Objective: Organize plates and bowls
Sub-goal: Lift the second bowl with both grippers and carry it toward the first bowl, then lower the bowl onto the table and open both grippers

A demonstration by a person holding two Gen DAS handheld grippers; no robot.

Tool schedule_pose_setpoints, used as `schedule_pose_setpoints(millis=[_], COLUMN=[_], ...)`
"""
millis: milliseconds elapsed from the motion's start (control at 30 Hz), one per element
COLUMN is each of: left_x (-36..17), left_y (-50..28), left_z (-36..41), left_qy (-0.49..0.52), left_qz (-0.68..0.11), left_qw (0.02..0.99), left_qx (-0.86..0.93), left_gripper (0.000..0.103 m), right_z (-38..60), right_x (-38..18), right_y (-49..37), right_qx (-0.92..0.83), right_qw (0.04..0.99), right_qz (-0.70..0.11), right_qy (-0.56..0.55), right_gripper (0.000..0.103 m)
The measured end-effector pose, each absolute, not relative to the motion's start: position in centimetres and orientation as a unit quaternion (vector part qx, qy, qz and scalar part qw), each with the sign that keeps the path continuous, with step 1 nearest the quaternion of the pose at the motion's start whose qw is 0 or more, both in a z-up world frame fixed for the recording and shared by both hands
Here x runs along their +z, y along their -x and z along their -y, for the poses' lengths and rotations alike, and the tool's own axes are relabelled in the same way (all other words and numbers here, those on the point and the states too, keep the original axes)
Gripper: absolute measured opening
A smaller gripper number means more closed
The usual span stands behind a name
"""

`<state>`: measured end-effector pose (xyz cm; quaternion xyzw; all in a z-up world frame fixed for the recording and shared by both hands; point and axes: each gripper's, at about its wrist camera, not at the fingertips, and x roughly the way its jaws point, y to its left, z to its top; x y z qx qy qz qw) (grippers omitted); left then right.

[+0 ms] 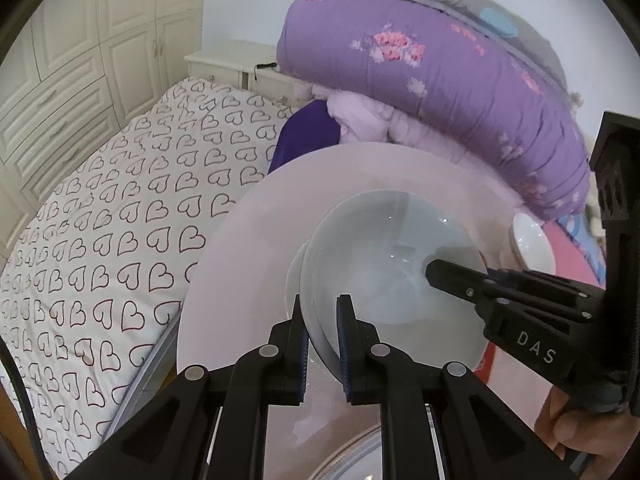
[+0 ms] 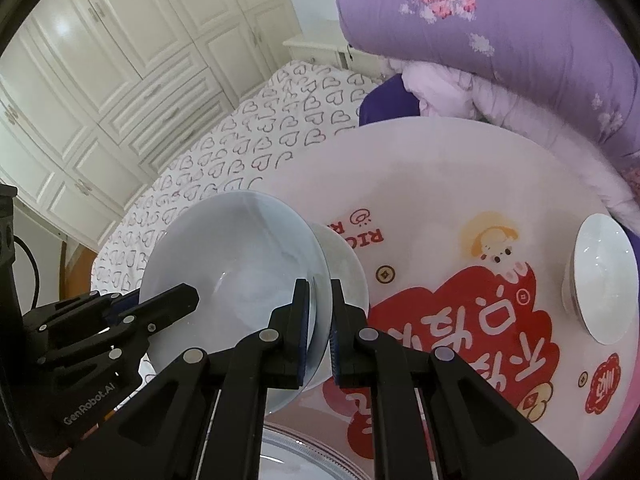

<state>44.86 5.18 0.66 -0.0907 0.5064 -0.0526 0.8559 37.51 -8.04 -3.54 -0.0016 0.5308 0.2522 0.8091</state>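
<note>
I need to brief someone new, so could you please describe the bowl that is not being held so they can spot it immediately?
Start at the round pink table with the red cartoon print, beside the bed. At its far right edge, below the purple quilt, stands a small white bowl. Unlike the larger pale-blue bowl, no gripper touches it.

Left tool [image 1: 322,334] fingers nearly together, right tool [image 2: 320,320] likewise, tips angled toward each other

Home bedroom — bed [image 1: 120,208], wardrobe [image 2: 100,60], quilt [image 1: 440,80]
</note>
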Motion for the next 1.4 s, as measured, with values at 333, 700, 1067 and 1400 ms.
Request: schedule_pose_setpoints(millis=[333,700,1067,1400], left_x=[-1.9,-2.7,-2.9,-3.3], left_y=[-48.2,-47.8,-47.4,-47.7], left_z=[-4.4,-4.2,-3.8,-3.4], left_qy=[0.081,0.068,0.057,0.058], left_qz=[-0.521,-0.514,-0.509,-0.513], left_qw=[0.848,0.854,0.857,0.853], left_qx=[-0.052,-0.048,-0.047,-0.076], left_gripper=[0.009,0.01,0.014,0.042], right_z=[7.9,8.0,8.2,7.5], right_x=[-5.4,-5.8,-6.2,-5.9], right_y=[-38.4,-38.7,-38.9,-38.7], right_qx=[0.244,0.244,0.252,0.284], right_qw=[0.798,0.796,0.792,0.785], right_qz=[-0.551,-0.554,-0.555,-0.549], right_qy=[0.004,0.002,-0.02,-0.053], right_gripper=[0.01,0.013,0.022,0.058])
